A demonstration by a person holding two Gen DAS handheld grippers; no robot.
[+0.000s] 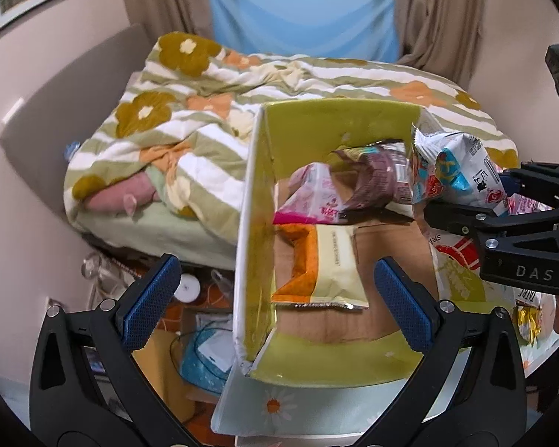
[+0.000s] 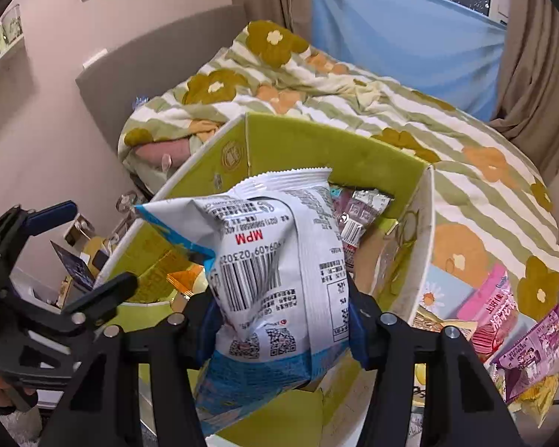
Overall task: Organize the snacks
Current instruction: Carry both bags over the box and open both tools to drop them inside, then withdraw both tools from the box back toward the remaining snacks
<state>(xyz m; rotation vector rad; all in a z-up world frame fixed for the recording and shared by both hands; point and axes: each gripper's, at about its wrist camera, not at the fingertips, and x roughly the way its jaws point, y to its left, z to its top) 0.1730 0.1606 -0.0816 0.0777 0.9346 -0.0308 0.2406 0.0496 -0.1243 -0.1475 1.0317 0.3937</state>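
An open cardboard box point(image 1: 249, 193) with a yellow-green inside stands in front of me; it also shows in the right wrist view point(image 2: 316, 145). Inside lie an orange-and-cream snack pack point(image 1: 328, 272), a pink pack point(image 1: 309, 197) and a brown pack point(image 1: 376, 178). My right gripper point(image 2: 279, 324) is shut on a white-and-blue snack bag point(image 2: 275, 260) and holds it above the box's right wall; the bag also shows in the left wrist view point(image 1: 454, 167). My left gripper point(image 1: 275, 301) is open and empty, with the box's left wall between its fingers.
Several loose snack packs point(image 2: 503, 316) lie on the table to the right of the box. A bed with a flowered quilt point(image 1: 190, 111) is behind. Clutter and cables point(image 1: 205, 335) lie on the floor to the left. Blue cloth point(image 2: 402, 41) covers the window.
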